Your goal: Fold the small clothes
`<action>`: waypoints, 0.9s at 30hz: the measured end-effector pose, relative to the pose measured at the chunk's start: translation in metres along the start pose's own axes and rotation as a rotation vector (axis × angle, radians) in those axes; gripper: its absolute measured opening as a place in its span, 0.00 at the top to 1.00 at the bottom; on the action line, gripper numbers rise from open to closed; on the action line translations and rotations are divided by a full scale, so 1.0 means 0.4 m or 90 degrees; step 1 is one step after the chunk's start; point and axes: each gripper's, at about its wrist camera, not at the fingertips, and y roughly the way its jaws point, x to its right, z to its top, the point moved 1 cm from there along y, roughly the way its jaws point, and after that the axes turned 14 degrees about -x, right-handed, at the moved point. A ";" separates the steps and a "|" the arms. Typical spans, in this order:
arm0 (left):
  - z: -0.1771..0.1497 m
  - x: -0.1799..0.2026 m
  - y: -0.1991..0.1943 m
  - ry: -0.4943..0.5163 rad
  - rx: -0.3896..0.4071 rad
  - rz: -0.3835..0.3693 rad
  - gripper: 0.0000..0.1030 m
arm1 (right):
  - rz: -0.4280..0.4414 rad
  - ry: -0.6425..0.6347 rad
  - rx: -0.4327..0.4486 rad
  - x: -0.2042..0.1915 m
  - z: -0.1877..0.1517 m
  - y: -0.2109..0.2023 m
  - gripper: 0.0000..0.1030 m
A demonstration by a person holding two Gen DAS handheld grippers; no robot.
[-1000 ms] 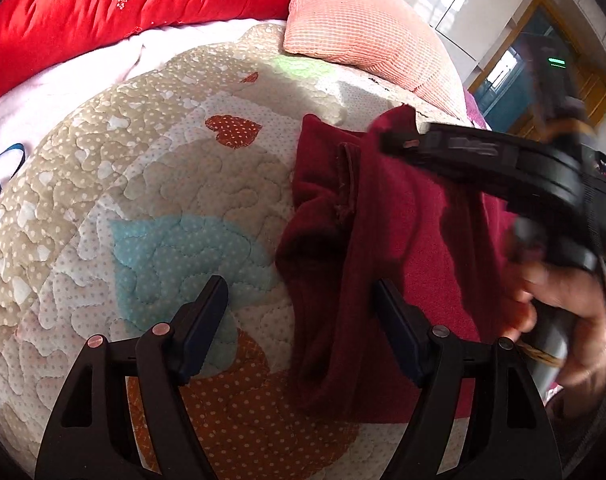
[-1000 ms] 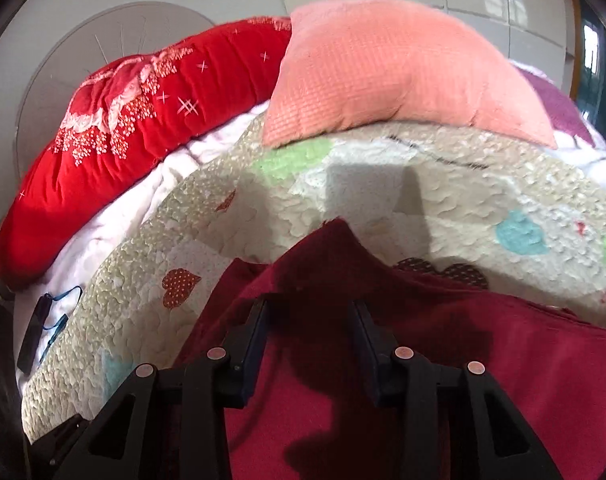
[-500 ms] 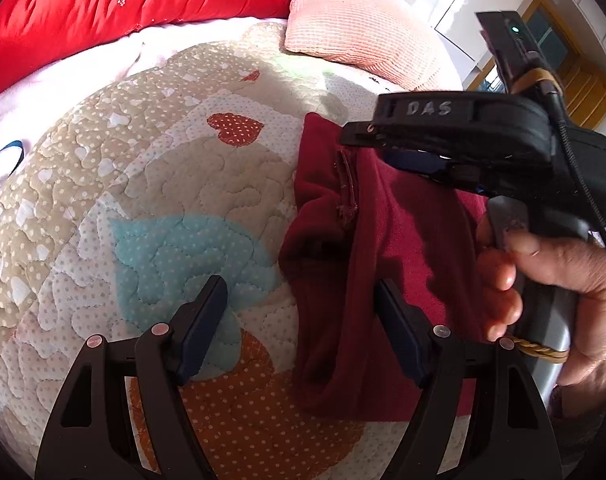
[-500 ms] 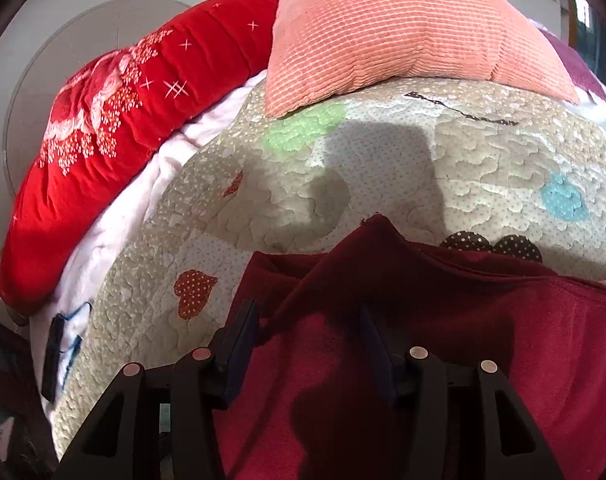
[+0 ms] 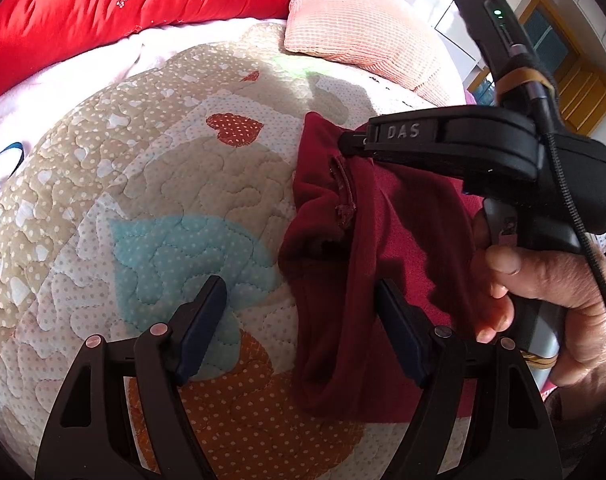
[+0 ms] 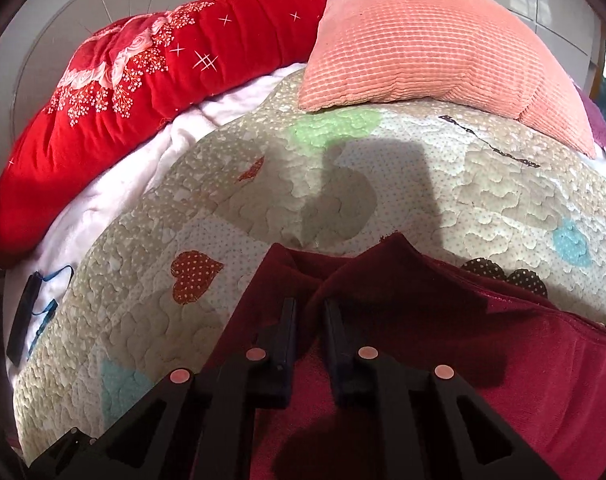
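Note:
A dark red garment (image 5: 383, 240) lies crumpled on a patchwork quilt (image 5: 163, 200). My left gripper (image 5: 299, 300) stands open and low over the garment's left edge, one finger above the quilt and the other above the cloth, with nothing gripped. In the left wrist view my right gripper (image 5: 349, 142) comes in from the right, held by a hand (image 5: 543, 280), with its tips at the garment's far edge. In the right wrist view its jaws (image 6: 309, 312) are closing, and a raised fold of the garment (image 6: 423, 320) is pinched between them.
A salmon ribbed cushion (image 6: 423, 40) and a red flowered duvet (image 6: 143, 80) lie at the far side of the bed. A black device with a blue strap (image 6: 23, 328) rests on the white sheet at the left. A wooden door (image 5: 583, 80) shows at the right.
The right gripper's jaws went from wide apart to nearly together on a fold of the dark red garment. In the left wrist view it lowered to the garment's far edge. The left gripper stayed still.

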 end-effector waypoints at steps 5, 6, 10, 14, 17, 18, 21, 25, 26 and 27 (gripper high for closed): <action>0.000 0.000 0.000 -0.001 0.000 -0.002 0.25 | 0.077 0.033 -0.004 0.012 -0.019 -0.033 0.51; 0.000 -0.001 0.000 -0.002 0.000 -0.003 0.25 | 0.069 0.031 -0.008 0.006 -0.021 -0.038 0.51; -0.003 -0.007 -0.004 -0.009 -0.002 -0.012 0.25 | 0.038 0.012 -0.030 -0.019 -0.021 -0.040 0.51; -0.007 -0.008 -0.006 -0.008 -0.001 -0.010 0.24 | 0.037 0.016 -0.036 -0.019 -0.024 -0.036 0.50; -0.008 -0.002 -0.005 -0.003 0.002 -0.004 0.24 | 0.038 0.018 -0.034 -0.016 -0.027 -0.034 0.50; -0.008 0.000 -0.004 -0.003 0.003 -0.003 0.24 | 0.041 0.021 -0.030 -0.014 -0.029 -0.037 0.50; -0.010 0.001 -0.009 -0.005 0.007 0.000 0.24 | 0.050 0.029 -0.024 -0.011 -0.035 -0.046 0.50; -0.015 0.004 -0.024 -0.002 0.019 0.016 0.24 | 0.036 0.015 -0.032 -0.027 -0.034 -0.047 0.50; -0.016 0.003 -0.026 -0.004 0.018 0.016 0.24 | 0.031 0.011 -0.035 -0.031 -0.032 -0.045 0.49; -0.017 0.001 -0.027 -0.007 0.017 0.014 0.24 | 0.025 0.007 -0.038 -0.036 -0.029 -0.042 0.48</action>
